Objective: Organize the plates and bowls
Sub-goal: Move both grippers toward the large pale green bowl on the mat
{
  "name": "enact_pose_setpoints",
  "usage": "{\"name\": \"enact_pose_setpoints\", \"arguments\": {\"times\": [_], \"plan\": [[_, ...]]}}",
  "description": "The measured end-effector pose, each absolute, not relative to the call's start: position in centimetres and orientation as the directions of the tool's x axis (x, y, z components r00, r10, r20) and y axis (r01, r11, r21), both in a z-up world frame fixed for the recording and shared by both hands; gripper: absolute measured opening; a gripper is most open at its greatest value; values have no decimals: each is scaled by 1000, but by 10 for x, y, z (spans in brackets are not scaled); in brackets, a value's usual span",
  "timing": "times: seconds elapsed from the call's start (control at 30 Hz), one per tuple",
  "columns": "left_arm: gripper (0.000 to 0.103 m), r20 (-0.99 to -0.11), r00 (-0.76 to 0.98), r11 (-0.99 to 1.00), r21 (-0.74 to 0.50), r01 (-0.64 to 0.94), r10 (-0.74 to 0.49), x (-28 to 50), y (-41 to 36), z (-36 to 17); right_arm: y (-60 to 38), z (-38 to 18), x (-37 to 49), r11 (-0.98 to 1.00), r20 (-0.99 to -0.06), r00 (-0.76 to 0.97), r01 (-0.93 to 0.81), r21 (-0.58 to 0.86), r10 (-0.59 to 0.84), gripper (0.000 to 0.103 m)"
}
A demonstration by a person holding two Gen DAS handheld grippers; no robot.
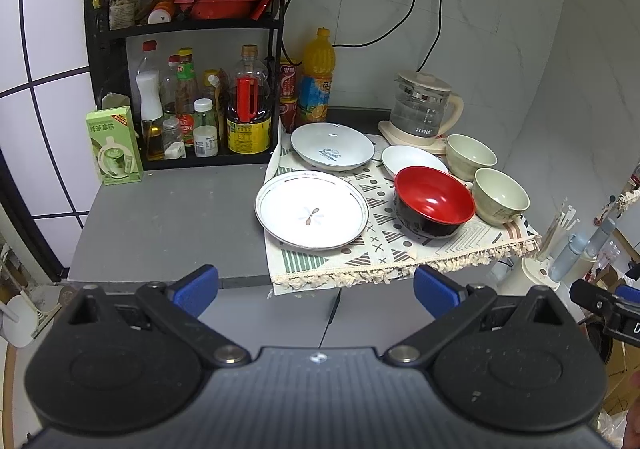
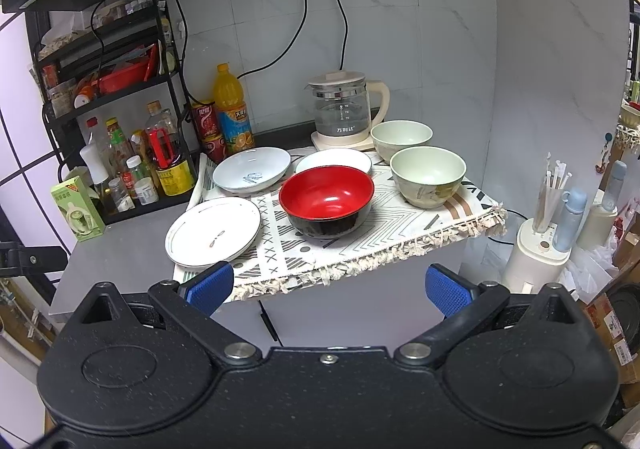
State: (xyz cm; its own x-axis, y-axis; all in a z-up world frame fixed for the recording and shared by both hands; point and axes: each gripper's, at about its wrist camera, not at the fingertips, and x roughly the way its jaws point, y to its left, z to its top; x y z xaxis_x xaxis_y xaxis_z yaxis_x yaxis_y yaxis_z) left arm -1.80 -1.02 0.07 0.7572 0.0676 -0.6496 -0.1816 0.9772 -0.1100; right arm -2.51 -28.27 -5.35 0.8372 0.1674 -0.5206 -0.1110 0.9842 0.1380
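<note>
On a patterned cloth (image 1: 384,249) (image 2: 320,249) lie a flat white plate (image 1: 312,209) (image 2: 214,231), a deep plate with blue lettering (image 1: 332,147) (image 2: 252,169), a small white dish (image 1: 412,161) (image 2: 334,161), a red and black bowl (image 1: 434,203) (image 2: 326,201) and two pale green bowls (image 1: 500,195) (image 1: 471,155) (image 2: 427,175) (image 2: 401,137). My left gripper (image 1: 316,289) hangs open in front of the counter edge, short of the flat plate, nothing between its blue pads. My right gripper (image 2: 330,287) is open too, before the cloth's fringe, holding nothing.
A glass kettle (image 1: 424,109) (image 2: 342,111) stands behind the bowls, its cords running to wall sockets. A black rack (image 1: 184,29) with sauce bottles (image 1: 248,117) fills the back left, with a green carton (image 1: 114,147) and an orange juice bottle (image 1: 318,77) nearby. Bare grey counter (image 1: 172,217) lies left of the cloth.
</note>
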Motion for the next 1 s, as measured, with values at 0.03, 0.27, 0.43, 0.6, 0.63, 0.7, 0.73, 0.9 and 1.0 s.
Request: {"name": "enact_pose_setpoints", "arguments": {"times": [0.03, 0.27, 0.43, 0.6, 0.63, 0.7, 0.73, 0.9, 1.0], "plan": [[103, -649, 758, 977, -108, -183, 70, -18, -11, 1, -283, -53, -25, 984, -516, 840, -112, 139, 169, 103], [103, -660, 747, 974, -106, -199, 80, -11, -9, -1, -282, -55, -22, 986, -516, 841, -114, 125, 162, 103], [103, -668, 740, 972, -110, -208, 83, -5, -6, -3, -278, -55, -18, 988, -500, 853, -117, 99, 151, 103], [103, -671, 736, 970, -109, -215, 88, 1, -4, -3, -277, -55, -12, 990, -521, 842, -118, 81, 143, 103], [103, -672, 735, 970, -110, -216, 87, 3, -3, -4, -276, -55, -9, 989, -527, 837, -120, 85, 147, 103], [103, -673, 734, 970, -107, -216, 89, 8, -4, -5, -276, -55, -4, 988, -531, 833, -125, 95, 157, 103], [103, -675, 732, 971, -104, -216, 91, 11, -4, -6, -275, -55, -1, 987, -532, 831, -127, 101, 162, 103], [103, -698, 711, 972, -96, -213, 87, 34, -5, -12, -277, -56, 19, 984, -554, 814, -131, 117, 174, 103], [103, -711, 697, 973, -79, -217, 98, 50, -3, -16, -279, -60, 32, 983, -590, 787, -142, 113, 181, 103]]}}
